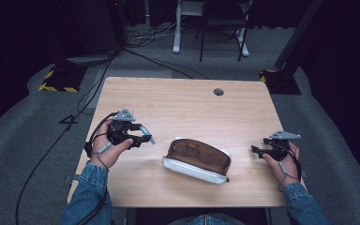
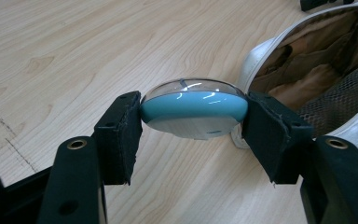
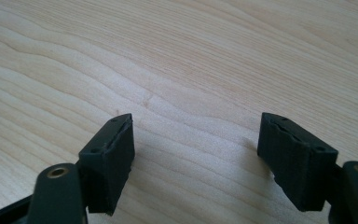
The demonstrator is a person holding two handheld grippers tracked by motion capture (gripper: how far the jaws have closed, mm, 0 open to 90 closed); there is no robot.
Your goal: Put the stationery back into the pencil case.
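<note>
An open white pouch [image 1: 198, 161] with a brown lining lies near the front middle of the wooden table [image 1: 183, 103]. My left gripper [image 1: 146, 134] hovers just left of it, shut on a flat round light-blue case with a clear domed lid [image 2: 194, 113], which sits edge-on between the two pads. In the left gripper view the pouch [image 2: 307, 74] gapes open just beyond the case, its mesh pocket showing. My right gripper [image 1: 258, 151] is at the table's right side, open, with bare wood between its jaws [image 3: 196, 144].
A round cable hole [image 1: 219, 92] sits near the table's far edge. Cables trail over the grey floor at the left, and a chair and desk legs [image 1: 211, 28] stand beyond the table.
</note>
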